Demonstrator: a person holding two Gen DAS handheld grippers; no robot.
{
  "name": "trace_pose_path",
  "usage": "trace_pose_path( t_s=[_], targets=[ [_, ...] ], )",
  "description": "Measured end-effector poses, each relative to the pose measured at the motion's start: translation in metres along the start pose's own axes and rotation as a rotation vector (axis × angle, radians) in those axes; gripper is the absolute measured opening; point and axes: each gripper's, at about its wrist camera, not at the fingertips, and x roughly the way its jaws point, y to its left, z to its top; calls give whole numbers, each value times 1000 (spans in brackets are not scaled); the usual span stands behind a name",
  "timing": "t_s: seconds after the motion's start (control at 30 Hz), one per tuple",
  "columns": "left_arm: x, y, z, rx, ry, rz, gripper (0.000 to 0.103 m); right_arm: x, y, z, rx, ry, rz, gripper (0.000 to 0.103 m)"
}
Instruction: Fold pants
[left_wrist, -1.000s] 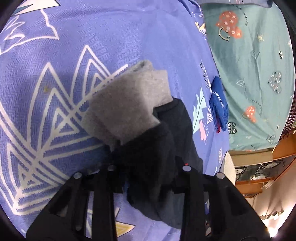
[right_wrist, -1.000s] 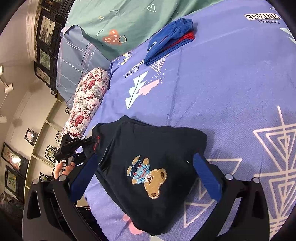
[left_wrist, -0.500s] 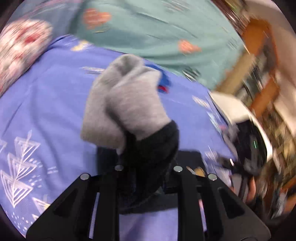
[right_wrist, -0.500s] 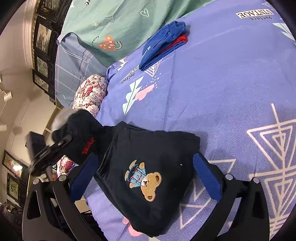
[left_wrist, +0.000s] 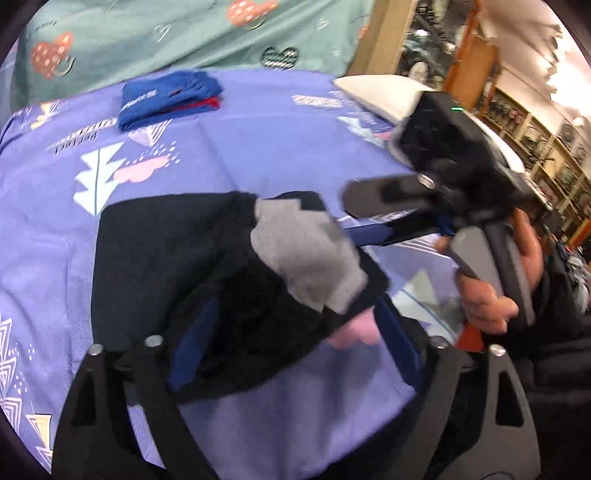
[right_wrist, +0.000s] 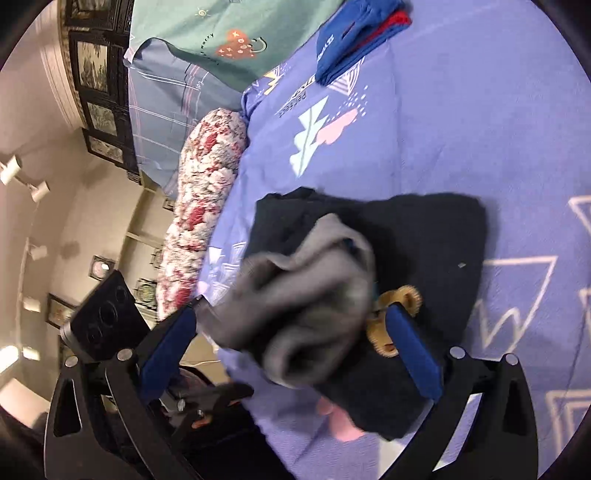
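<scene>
The dark navy pants (left_wrist: 162, 258) lie folded on the purple bedsheet; the right wrist view (right_wrist: 436, 243) shows their bear patch (right_wrist: 391, 321). A grey cuff end (left_wrist: 306, 258) lies bunched on top of the fold, also seen in the right wrist view (right_wrist: 303, 310). My left gripper (left_wrist: 291, 347) is open, its blue pads either side of the fabric. My right gripper (right_wrist: 291, 347) is open over the near edge of the pants, the grey cuff between its fingers. The right gripper body (left_wrist: 443, 192) shows in the left wrist view, at the right of the pants.
A folded blue and red garment (left_wrist: 166, 99) lies at the far side of the sheet (left_wrist: 258, 147). A teal blanket (left_wrist: 166, 40) and a floral pillow (right_wrist: 203, 221) border the bed. A white pillow (left_wrist: 380, 92) and shelves stand at the right.
My left gripper swung the grey cuff end up and over onto the folded pants, then opened and let it go. The right gripper stayed open over the pants.
</scene>
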Motion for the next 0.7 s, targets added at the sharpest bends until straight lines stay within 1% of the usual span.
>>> trace_pose_path(
  t_s=[0.03,0.1,0.13,0.23,0.27,0.33,0.37,0.4,0.43,0.47,0.5,0.57,0.6,0.63,0.7],
  targets=[
    [-5,1,-2,0,-14,3,95,3,1,0,11,13,-2,102],
    [-12,9,-3,-31,-35,18,98,8,3,-1,12,27,-53,102],
    [-13,17,-5,-60,-38,21,98,14,2,-2,17,41,-82,102],
    [-14,50,-14,-185,-33,6,98,23,8,-2,15,61,-87,102],
    [-14,57,-17,-217,-32,1,98,30,14,-1,-4,69,-119,102],
    [-13,65,-20,-237,-30,0,98,43,21,1,-47,90,-181,102],
    [-13,65,-20,-235,-30,-1,98,46,22,2,-57,91,-198,102],
    [-13,64,-21,-227,-31,0,98,50,26,2,-78,91,-231,99],
    [-14,62,-21,-219,-32,3,98,52,31,1,-108,89,-256,90],
    [-14,62,-21,-213,-32,4,98,53,34,1,-124,98,-243,50],
    [-15,60,-21,-206,-35,-2,98,49,41,0,-144,88,-214,46],
    [-18,58,-19,-194,-48,-18,98,31,60,0,-219,11,-223,45],
    [-21,56,-16,-187,-58,-24,98,16,70,0,-246,-29,-212,44],
    [-24,55,-14,-181,-68,-33,98,6,76,1,-256,-53,-208,44],
    [-28,50,-9,-169,-87,-61,98,-25,86,0,-273,-122,-227,44]
  ],
)
